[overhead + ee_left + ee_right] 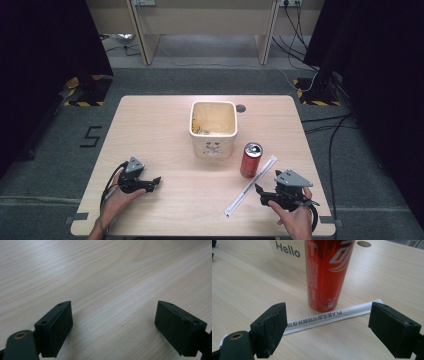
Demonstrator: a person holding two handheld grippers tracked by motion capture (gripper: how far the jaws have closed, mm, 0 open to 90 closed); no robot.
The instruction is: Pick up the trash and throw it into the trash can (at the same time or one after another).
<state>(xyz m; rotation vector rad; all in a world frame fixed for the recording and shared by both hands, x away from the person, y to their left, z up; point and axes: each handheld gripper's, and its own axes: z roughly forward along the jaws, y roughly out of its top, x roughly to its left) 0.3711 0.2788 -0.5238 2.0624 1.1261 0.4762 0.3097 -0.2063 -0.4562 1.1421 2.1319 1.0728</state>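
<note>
Right claw (pixel 327 315) agape — wrapped straw (pixel 329 317) just before red can (pixel 327 272).

Right tool (pixel 327 322) jaws wide apart, nothing between them, low over the tabletop (pixel 249 282). Red can (pixel 327 272) stands upright just ahead. Paper-wrapped straw (pixel 324 317) lies flat at the can's base on the near side, running across between the jaws, printed text up. Cream container (pixel 287 252) behind the can, "Hello" on its wall.
</note>
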